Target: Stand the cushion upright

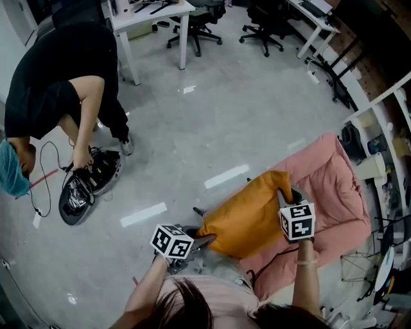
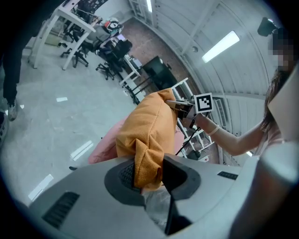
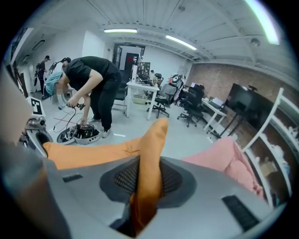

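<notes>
The left gripper (image 2: 148,173) is biting one corner of the orange cushion (image 1: 247,218), with its jaws squeezing the cloth. The left arm is bending in close to the body. The right gripper (image 3: 147,179) is pinching the far edge of the cushion the same way. The right arm is reaching out farther and pointing down. The cushion is being held up between the two grippers, with the right end higher. It is hanging over the near edge of a pink quilt (image 1: 334,186) lying on the floor (image 1: 244,109). White shelves (image 1: 385,122) are standing just past the quilt. Far off, another person (image 1: 58,96) is bending over a round machine (image 1: 87,186). A white worktop (image 1: 151,13) and chairs (image 1: 196,26) are standing behind.
</notes>
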Tool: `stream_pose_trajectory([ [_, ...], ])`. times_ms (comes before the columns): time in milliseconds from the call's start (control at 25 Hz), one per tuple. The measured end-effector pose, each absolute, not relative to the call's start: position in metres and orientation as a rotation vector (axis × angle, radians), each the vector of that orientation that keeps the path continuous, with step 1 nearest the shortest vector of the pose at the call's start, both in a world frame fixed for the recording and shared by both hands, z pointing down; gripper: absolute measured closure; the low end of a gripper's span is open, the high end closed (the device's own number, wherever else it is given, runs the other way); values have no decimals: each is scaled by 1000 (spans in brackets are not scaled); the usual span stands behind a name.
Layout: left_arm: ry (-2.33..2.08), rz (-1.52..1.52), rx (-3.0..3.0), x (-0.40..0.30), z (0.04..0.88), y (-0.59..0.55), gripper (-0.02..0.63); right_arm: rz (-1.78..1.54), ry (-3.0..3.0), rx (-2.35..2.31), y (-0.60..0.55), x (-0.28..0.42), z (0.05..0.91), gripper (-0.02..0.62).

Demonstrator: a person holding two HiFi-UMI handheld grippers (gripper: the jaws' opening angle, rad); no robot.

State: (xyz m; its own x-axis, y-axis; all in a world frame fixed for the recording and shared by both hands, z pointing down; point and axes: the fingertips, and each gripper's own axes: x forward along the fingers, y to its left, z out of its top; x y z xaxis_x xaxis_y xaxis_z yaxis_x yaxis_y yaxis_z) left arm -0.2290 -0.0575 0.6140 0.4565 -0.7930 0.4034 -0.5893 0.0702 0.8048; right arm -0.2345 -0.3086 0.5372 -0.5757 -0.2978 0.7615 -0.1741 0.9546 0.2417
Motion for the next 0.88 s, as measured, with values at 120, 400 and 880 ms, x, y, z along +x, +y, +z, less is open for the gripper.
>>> stream_pose_trajectory([
  [120,-1199,-216,1639,-221,612,-64,529,-150,-2194,382,-314,-216,534,502],
  [400,-1168,-182,1713,-206,601,-81,531,-101,-2194,516,-328,-171,518,506],
  [880,-1119,-96,1806,-169,588,-109,532,4,-2211,730,-342,-83,502,507],
])
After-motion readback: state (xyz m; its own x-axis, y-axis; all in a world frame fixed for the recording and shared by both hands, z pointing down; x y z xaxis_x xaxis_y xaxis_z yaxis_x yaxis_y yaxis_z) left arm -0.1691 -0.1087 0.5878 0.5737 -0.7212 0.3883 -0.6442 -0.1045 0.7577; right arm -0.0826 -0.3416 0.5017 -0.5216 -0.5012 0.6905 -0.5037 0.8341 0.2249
